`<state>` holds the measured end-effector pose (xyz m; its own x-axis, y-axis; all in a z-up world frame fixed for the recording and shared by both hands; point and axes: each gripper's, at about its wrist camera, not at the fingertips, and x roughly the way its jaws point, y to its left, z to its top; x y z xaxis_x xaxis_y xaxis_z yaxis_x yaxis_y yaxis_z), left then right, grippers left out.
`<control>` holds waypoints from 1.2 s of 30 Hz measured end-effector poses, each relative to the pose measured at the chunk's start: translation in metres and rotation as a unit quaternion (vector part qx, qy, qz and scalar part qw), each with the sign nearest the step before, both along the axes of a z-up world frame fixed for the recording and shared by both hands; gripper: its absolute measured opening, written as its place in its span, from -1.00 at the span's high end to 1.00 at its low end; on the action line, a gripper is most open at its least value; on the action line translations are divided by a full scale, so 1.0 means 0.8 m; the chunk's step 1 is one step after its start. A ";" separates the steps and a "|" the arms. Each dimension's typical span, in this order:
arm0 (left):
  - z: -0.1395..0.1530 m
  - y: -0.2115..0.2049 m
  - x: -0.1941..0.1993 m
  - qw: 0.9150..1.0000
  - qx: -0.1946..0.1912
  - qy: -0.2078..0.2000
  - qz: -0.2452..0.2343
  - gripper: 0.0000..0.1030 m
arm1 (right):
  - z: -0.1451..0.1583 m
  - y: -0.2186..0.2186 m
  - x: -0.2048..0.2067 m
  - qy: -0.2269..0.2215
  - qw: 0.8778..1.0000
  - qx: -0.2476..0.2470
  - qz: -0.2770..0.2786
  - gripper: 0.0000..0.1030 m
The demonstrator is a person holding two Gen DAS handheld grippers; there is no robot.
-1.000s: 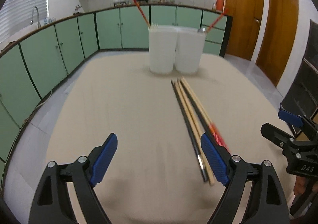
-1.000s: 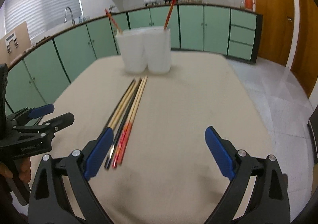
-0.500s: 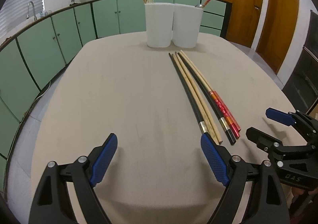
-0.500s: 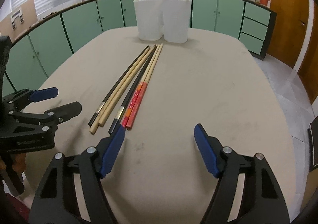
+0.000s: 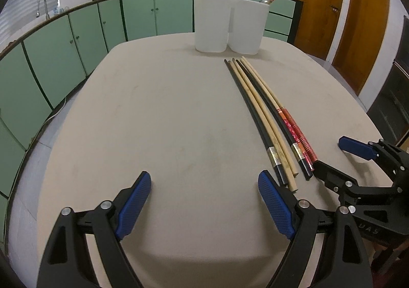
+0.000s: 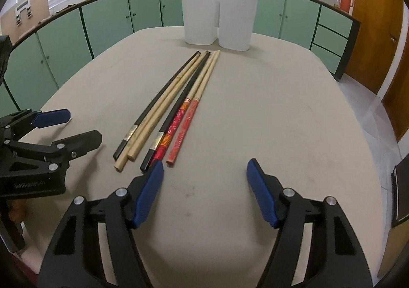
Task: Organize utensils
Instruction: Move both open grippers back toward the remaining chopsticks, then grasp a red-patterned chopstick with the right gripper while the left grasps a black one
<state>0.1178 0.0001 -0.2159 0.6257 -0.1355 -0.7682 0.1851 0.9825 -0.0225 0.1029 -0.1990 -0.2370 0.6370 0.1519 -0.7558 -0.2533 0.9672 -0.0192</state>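
Several long chopsticks (image 5: 265, 111) (image 6: 176, 103), black, pale wood and red-handled, lie side by side on the beige table (image 5: 166, 121), tips toward two white holders (image 5: 230, 27) (image 6: 218, 20) at the far end. Each holder has a red chopstick standing in it. My left gripper (image 5: 204, 190) is open and empty, its right finger just short of the chopsticks' near ends. My right gripper (image 6: 204, 178) is open and empty, its left finger beside the red handles. Each gripper shows in the other's view: the right one (image 5: 340, 160) and the left one (image 6: 74, 129).
The table (image 6: 281, 109) has rounded edges all around. Green kitchen cabinets (image 5: 76, 45) with a sink tap (image 5: 42, 5) run behind and to the left. Wooden doors (image 5: 363, 19) stand at the right. A dark cabinet (image 5: 398, 98) is at the far right.
Both grippers have pulled back toward the near table edge and tilted down, so the chopsticks' near ends now lie clear in front of the fingers. Both remain open.
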 end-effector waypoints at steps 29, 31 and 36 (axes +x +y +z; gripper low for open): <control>-0.001 -0.019 -0.008 1.000 -0.006 0.009 -0.023 -0.63 | 0.000 -0.005 0.006 -0.009 1.000 0.011 -0.001 0.90; -0.003 -0.022 -0.009 1.000 -0.004 0.011 -0.025 -0.63 | 0.001 -0.011 0.006 -0.007 1.000 0.014 -0.005 0.90; -0.004 -0.027 -0.010 0.999 -0.002 0.012 -0.031 -0.63 | 0.000 -0.022 0.004 -0.006 1.000 0.021 -0.010 0.90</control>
